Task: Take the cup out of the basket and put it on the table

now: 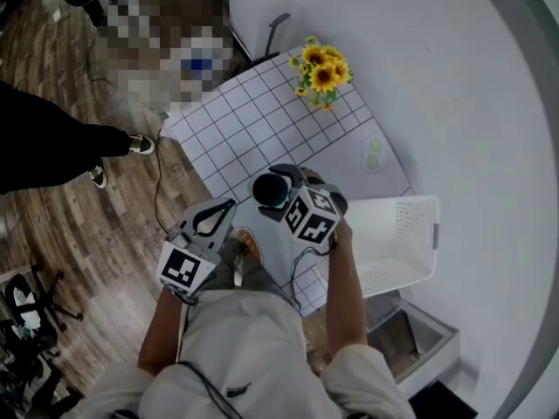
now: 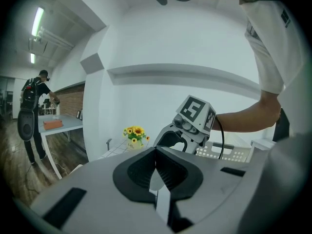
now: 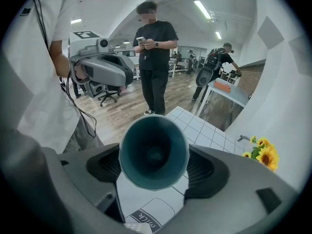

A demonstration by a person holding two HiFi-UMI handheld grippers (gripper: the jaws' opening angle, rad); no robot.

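Angling down over the table (image 1: 262,120), right gripper's (image 3: 155,169) fingers clamp the cup (image 3: 154,152); left gripper's (image 2: 156,172) fingers together.

The right gripper (image 1: 290,183) has a dark cup (image 1: 270,190) at its jaw tips, mouth facing up, over the white gridded tablecloth (image 1: 253,120). A white perforated basket (image 1: 410,225) lies just to this gripper's right. A bunch of sunflowers (image 1: 321,70) stands well beyond its tips. The left gripper (image 1: 220,209) hangs close on its left.

Head camera looks steeply down; all three views share sunflowers (image 1: 321,75).
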